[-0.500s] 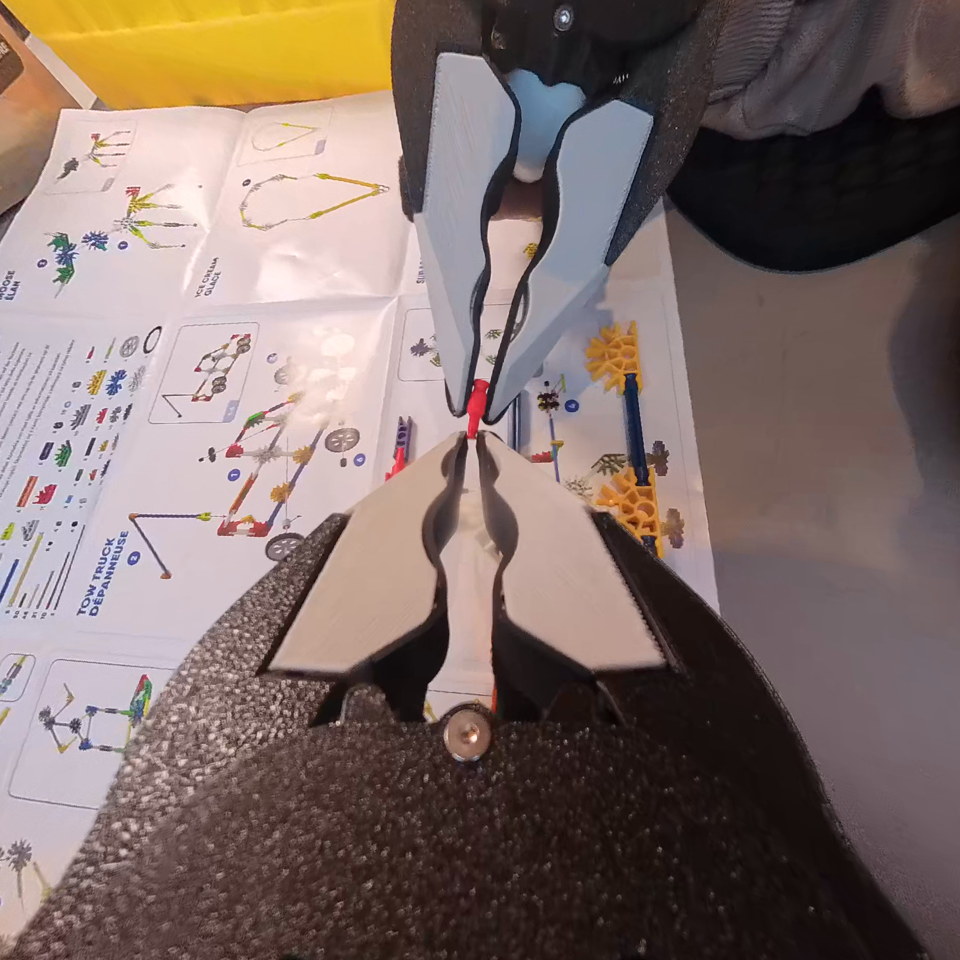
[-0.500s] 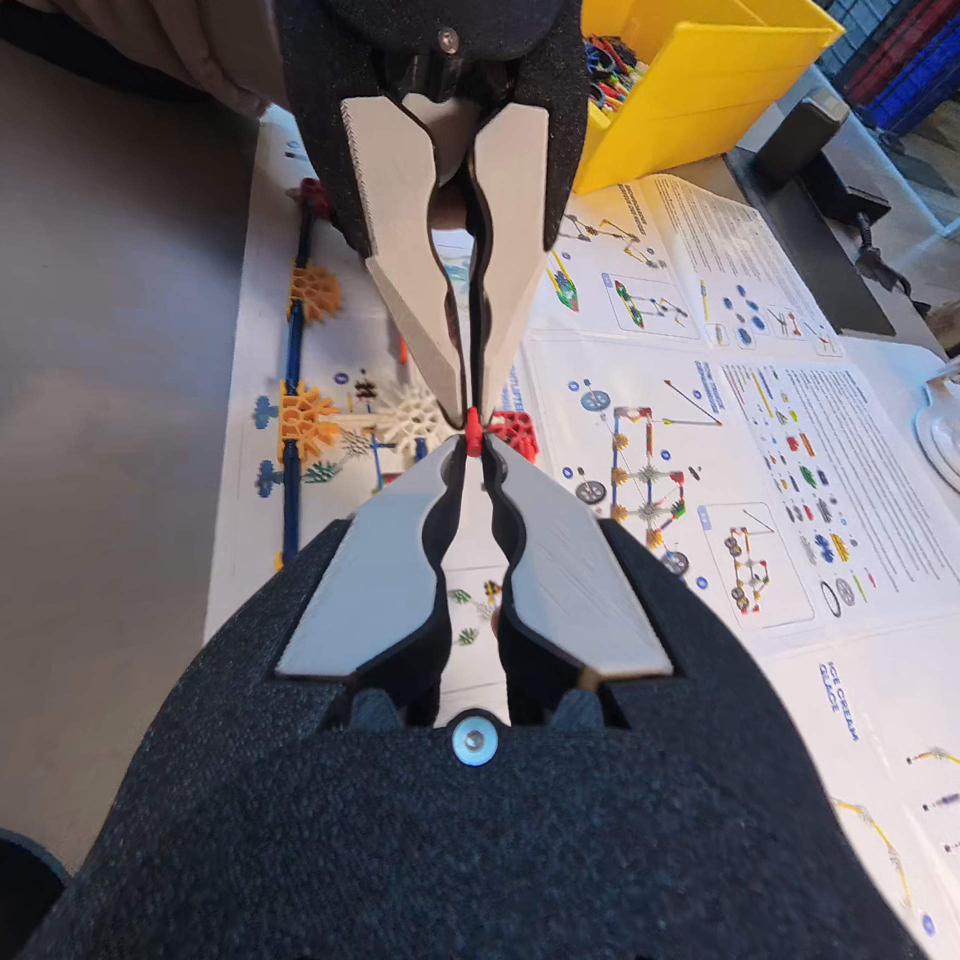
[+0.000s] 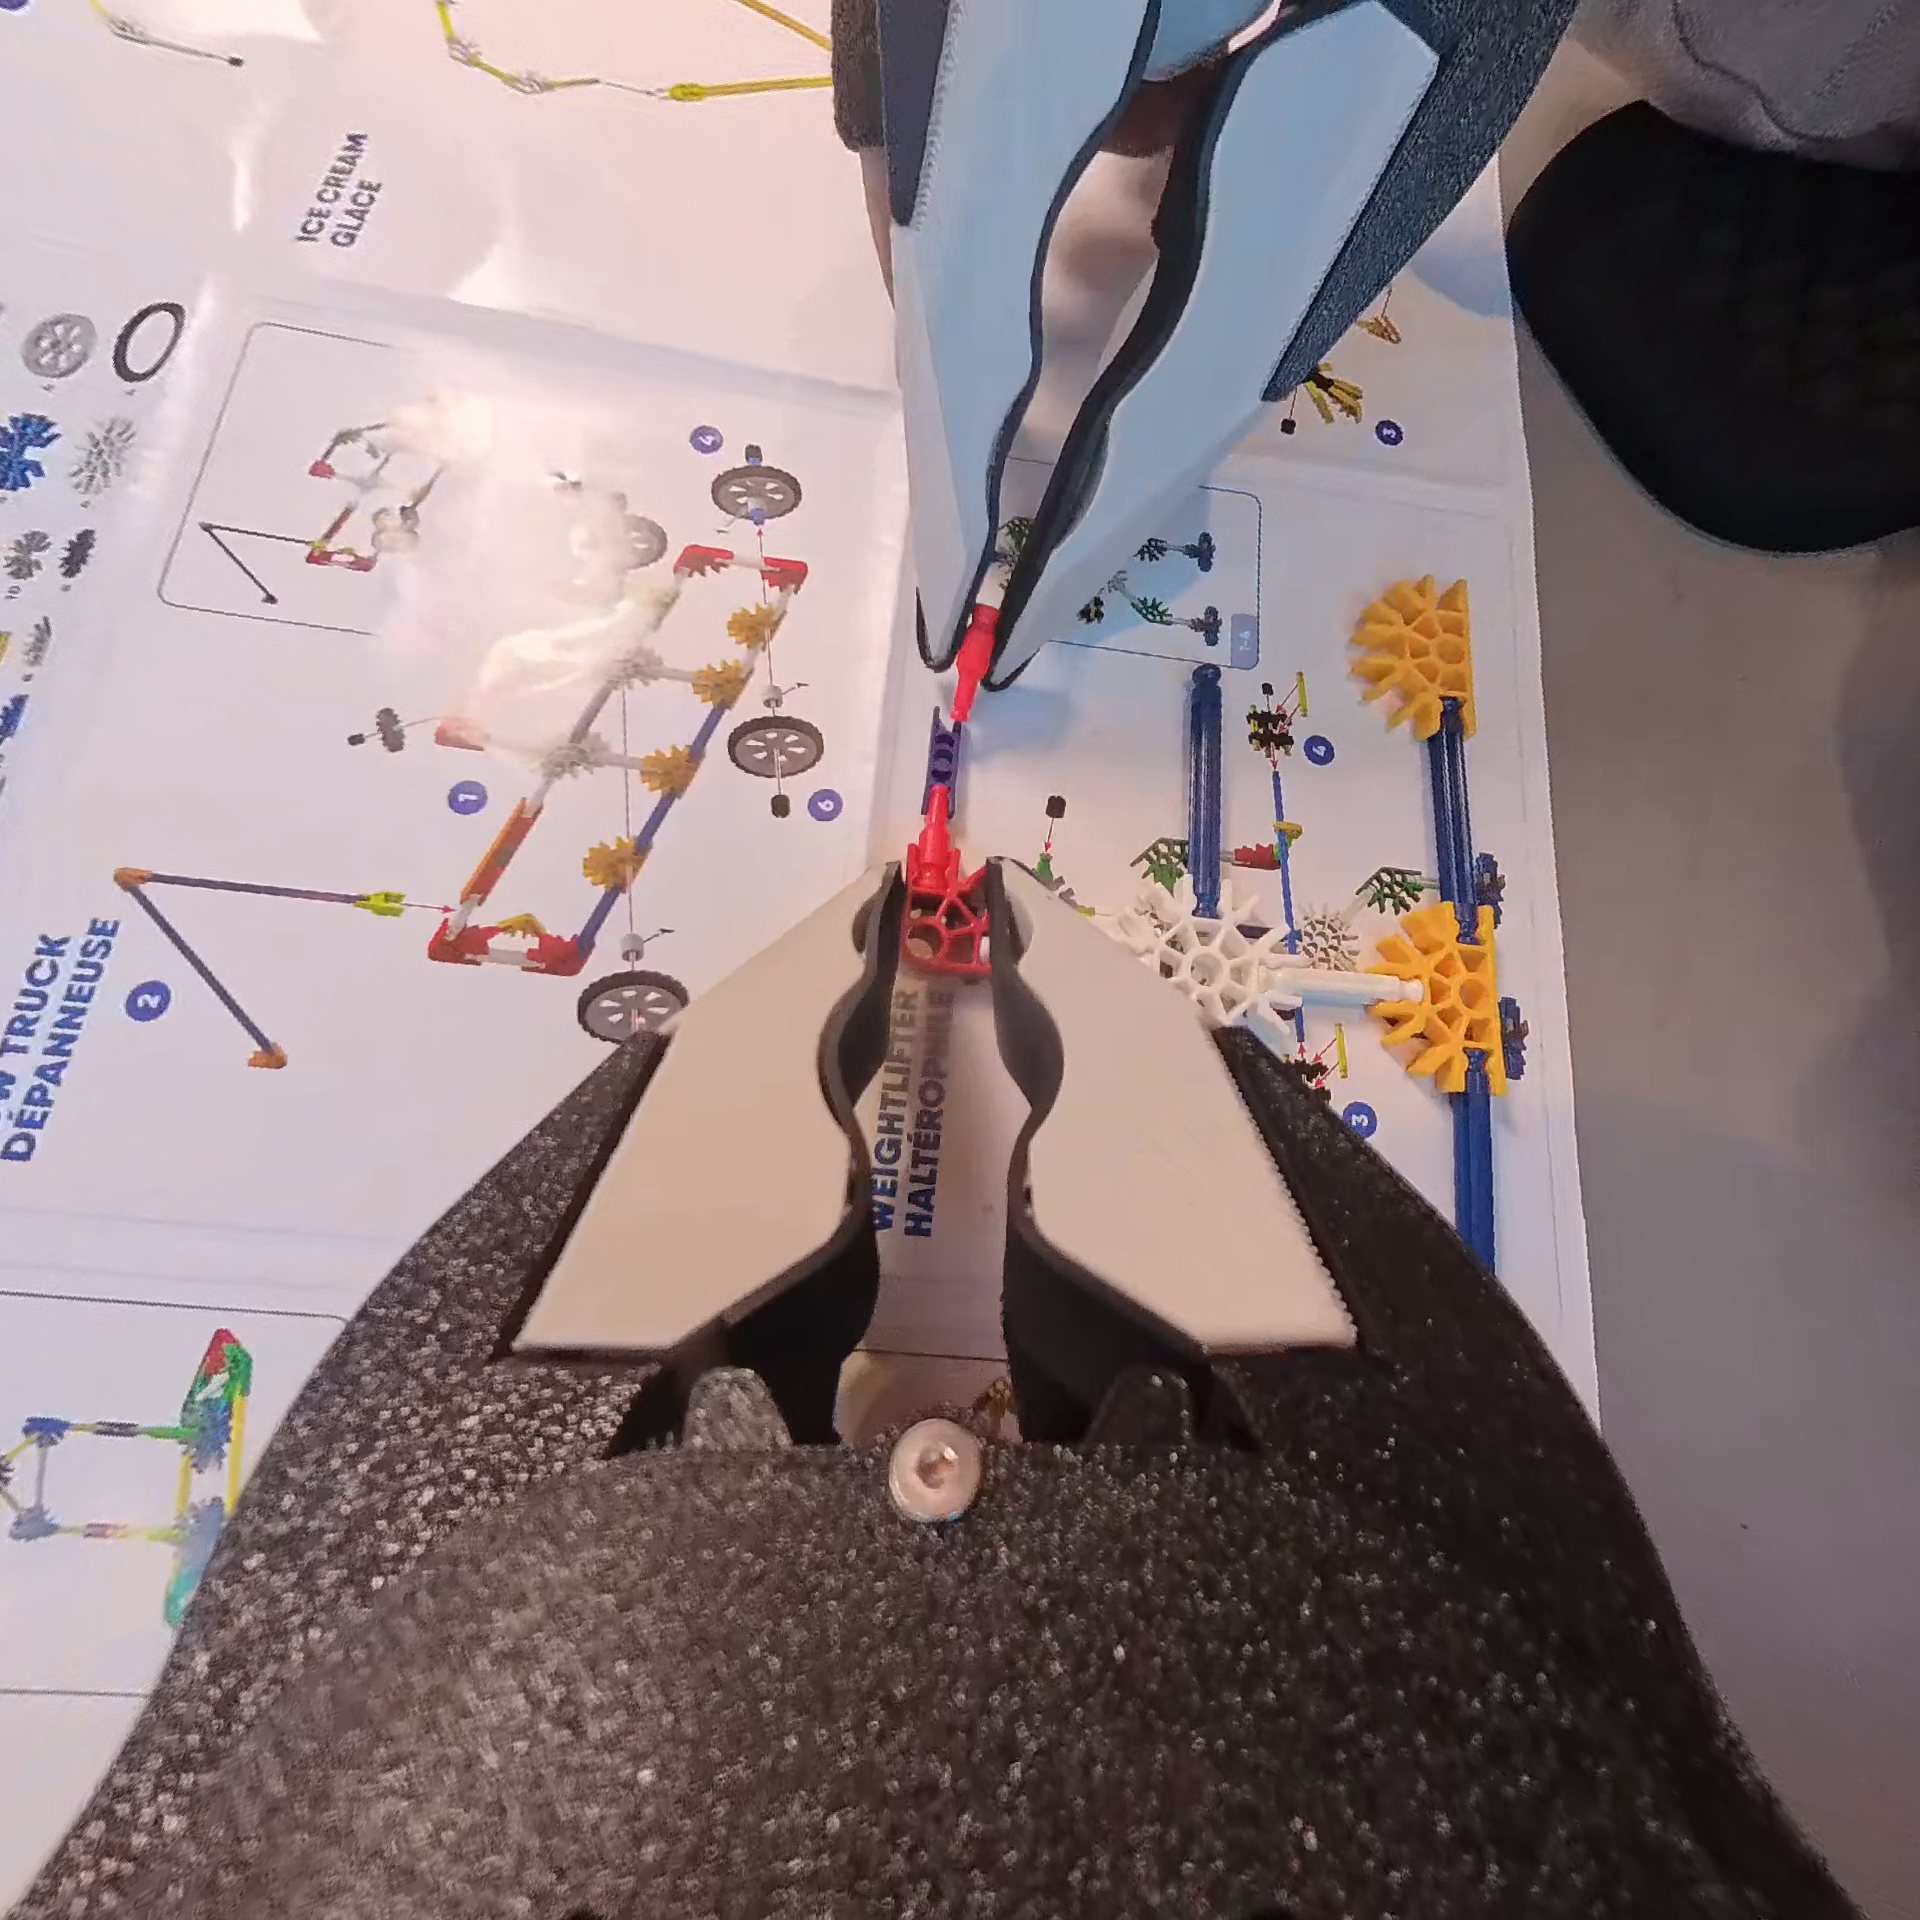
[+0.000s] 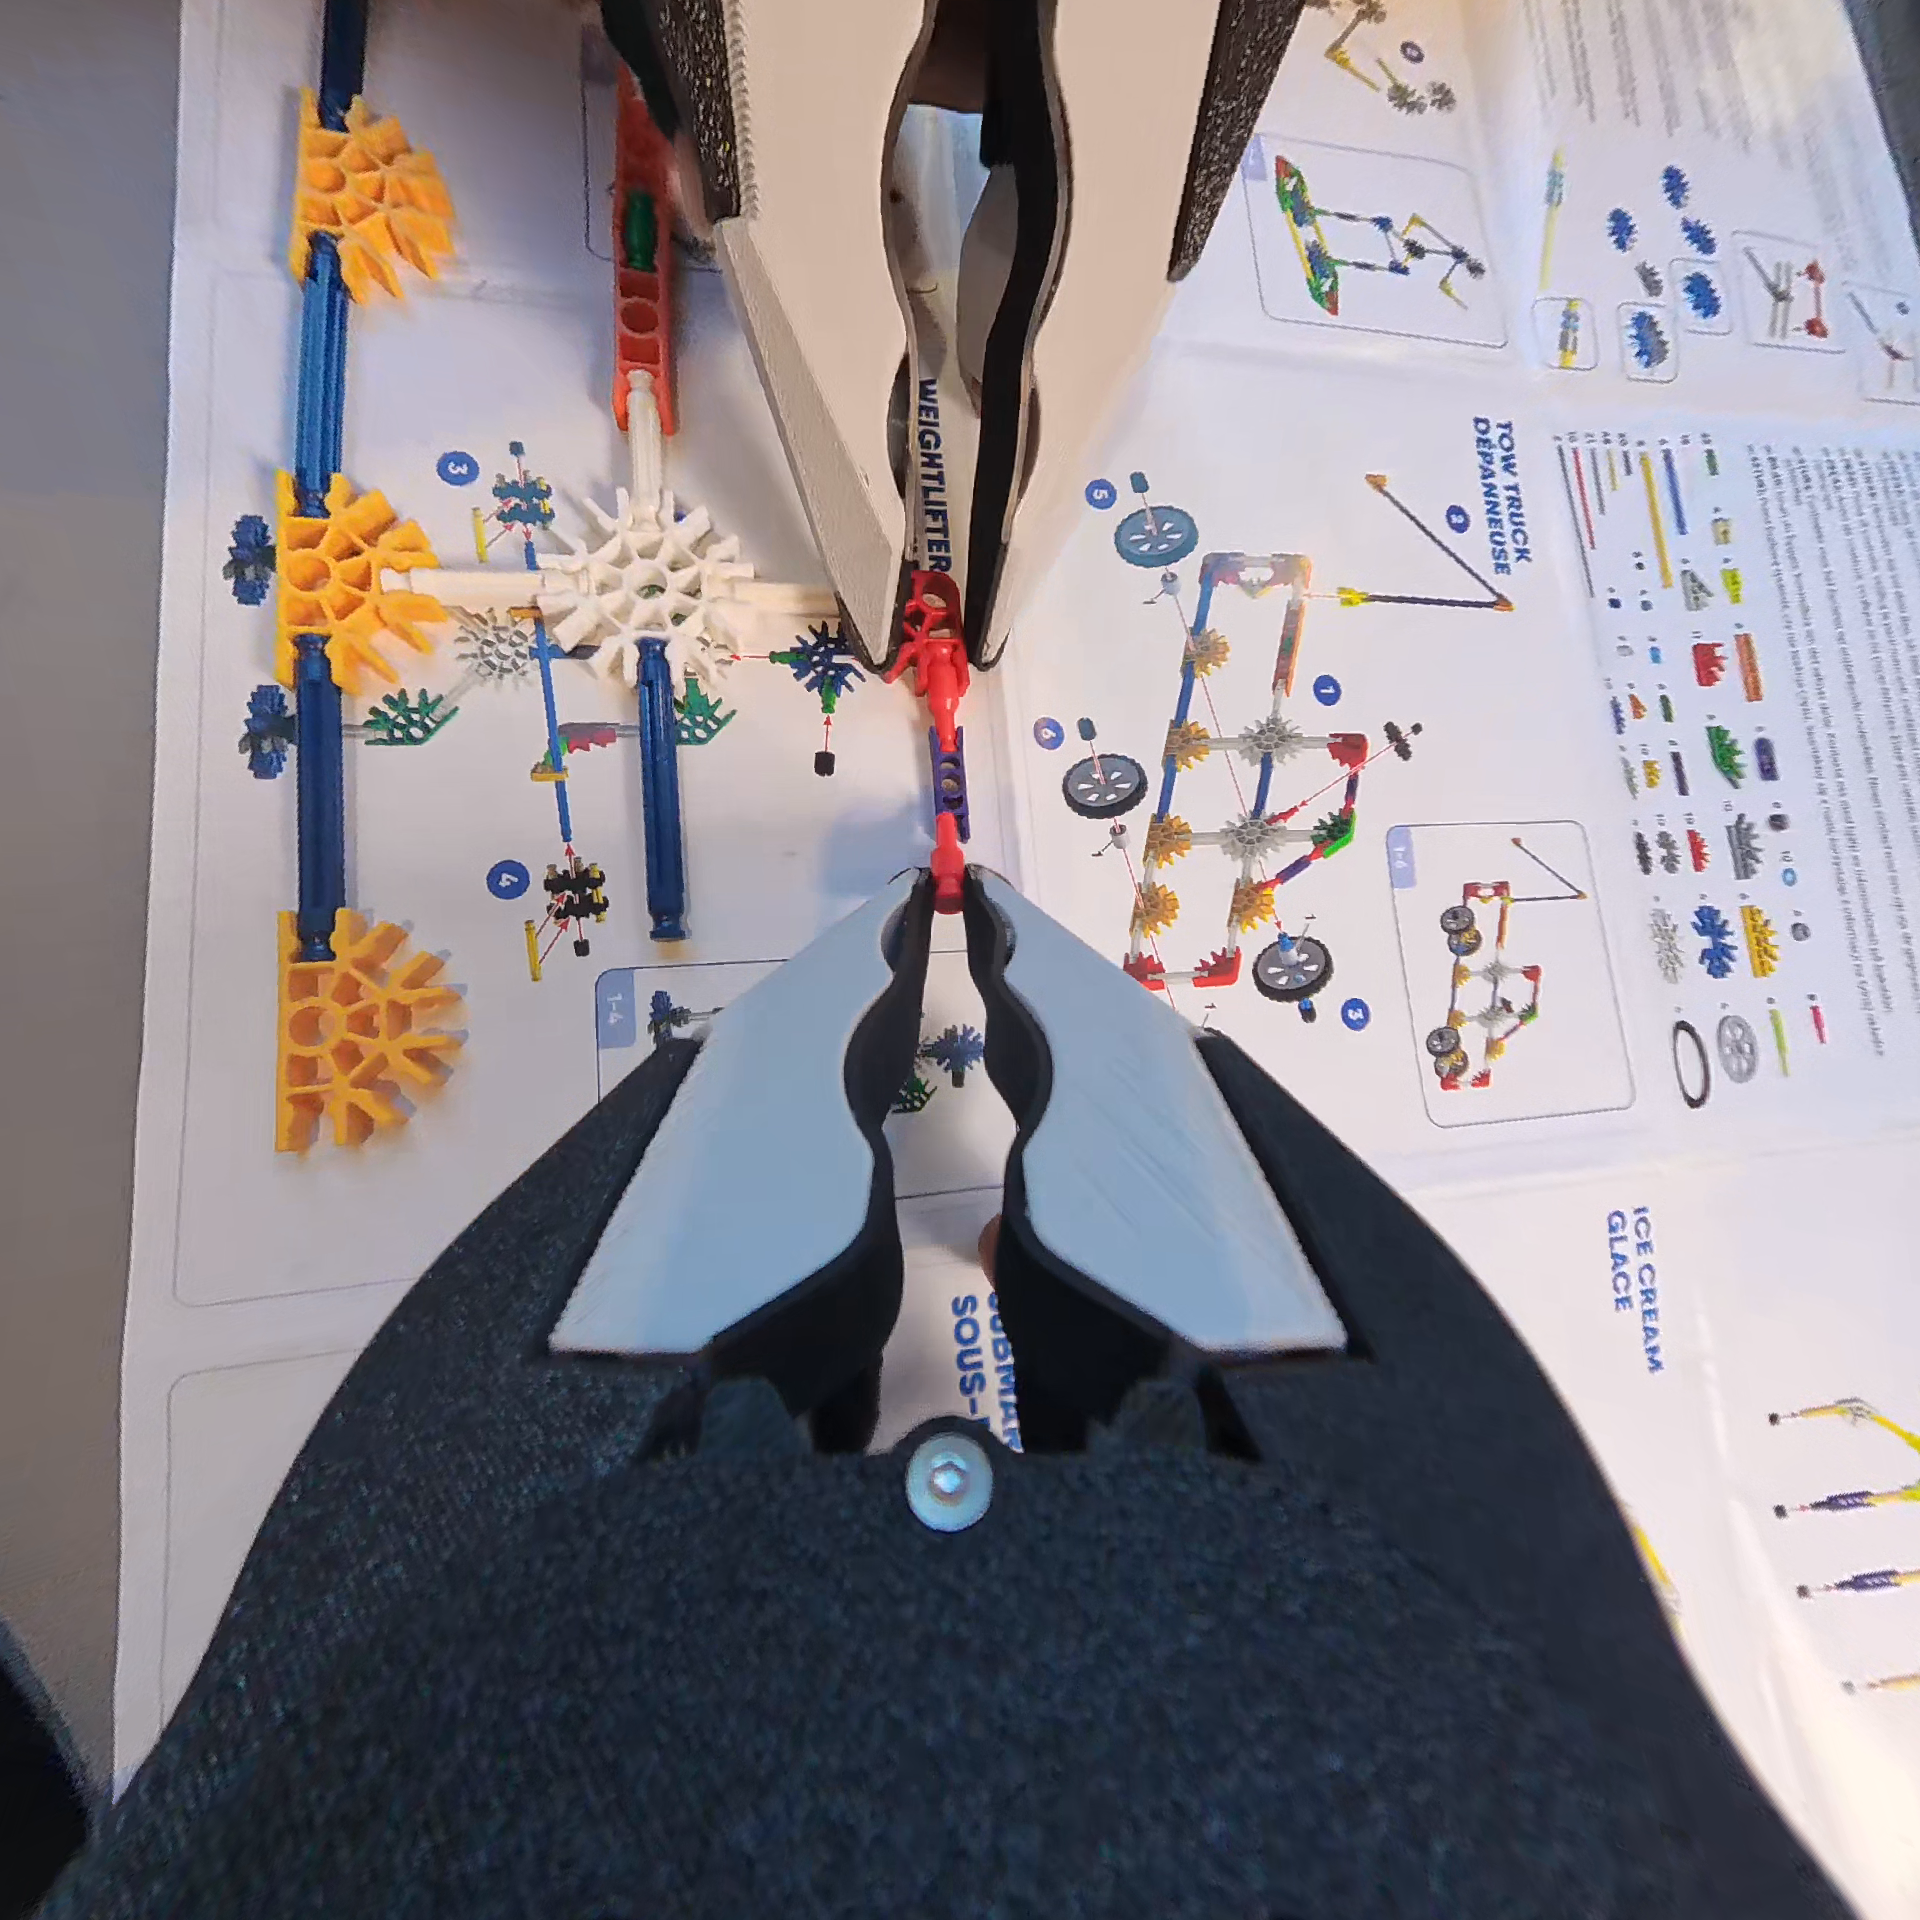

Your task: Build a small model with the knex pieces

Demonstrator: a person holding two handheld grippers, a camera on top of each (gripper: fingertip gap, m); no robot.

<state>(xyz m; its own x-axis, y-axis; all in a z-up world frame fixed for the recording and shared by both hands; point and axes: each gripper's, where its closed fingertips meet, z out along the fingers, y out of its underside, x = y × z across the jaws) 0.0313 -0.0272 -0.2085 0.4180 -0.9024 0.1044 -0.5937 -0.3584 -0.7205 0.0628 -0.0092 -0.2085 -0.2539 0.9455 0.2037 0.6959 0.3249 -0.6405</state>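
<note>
- Left claw (image 3: 940, 883), low centre of the left wrist view, is clenched on a red connector (image 3: 943, 920); its short red rod (image 3: 937, 810) enters a purple clip (image 3: 941, 750) above.
- Off-axis pull could snap the clip free.
- Right claw (image 4: 943, 883), centre of the right wrist view, pinches another red rod (image 4: 945, 857); a thin grip may slip.
- Assembled blue-and-yellow frame (image 4: 317, 582) lies at left on the instruction sheet (image 4: 1351, 1195).

Both hand-held grippers (image 3: 943, 883) (image 4: 945, 883) clamped, tip-to-tip.

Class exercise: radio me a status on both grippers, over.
Left gripper shut on red connector. Right gripper shut on red rod. Purple connector between. Nothing obstructing.
</note>
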